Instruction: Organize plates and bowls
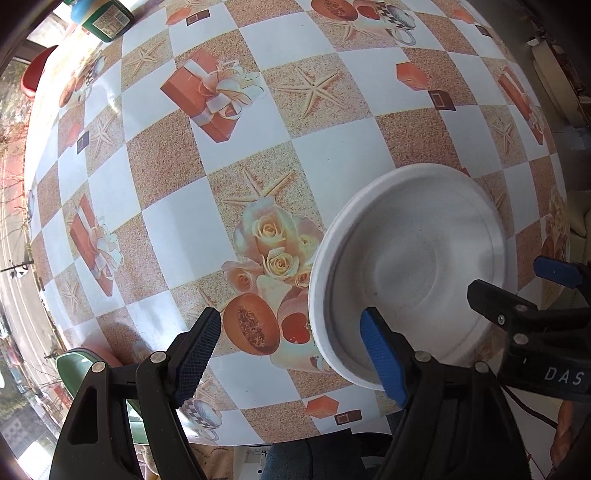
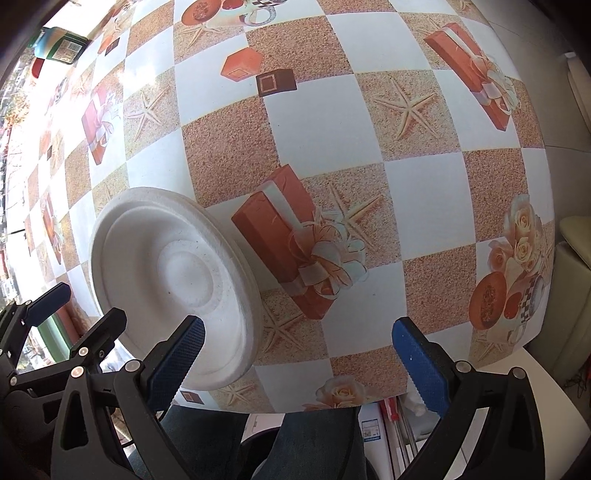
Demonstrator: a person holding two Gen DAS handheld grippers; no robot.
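A white round plate (image 1: 410, 266) lies on the patterned tablecloth (image 1: 236, 155) near the table's front edge; it also shows in the right wrist view (image 2: 173, 284). My left gripper (image 1: 291, 354) is open and empty, just left of the plate, its right finger over the plate's near rim. My right gripper (image 2: 299, 354) is open and empty, just right of the plate, its left finger over the plate's near rim. The right gripper's fingers (image 1: 498, 295) show at the right edge of the left wrist view.
A green rimmed dish (image 1: 74, 365) sits at the table's front left corner, partly hidden by my left gripper. A green and white box (image 1: 103, 18) and a red object (image 1: 35, 74) stand at the far left. Jeans-clad legs (image 2: 306, 443) are below the table edge.
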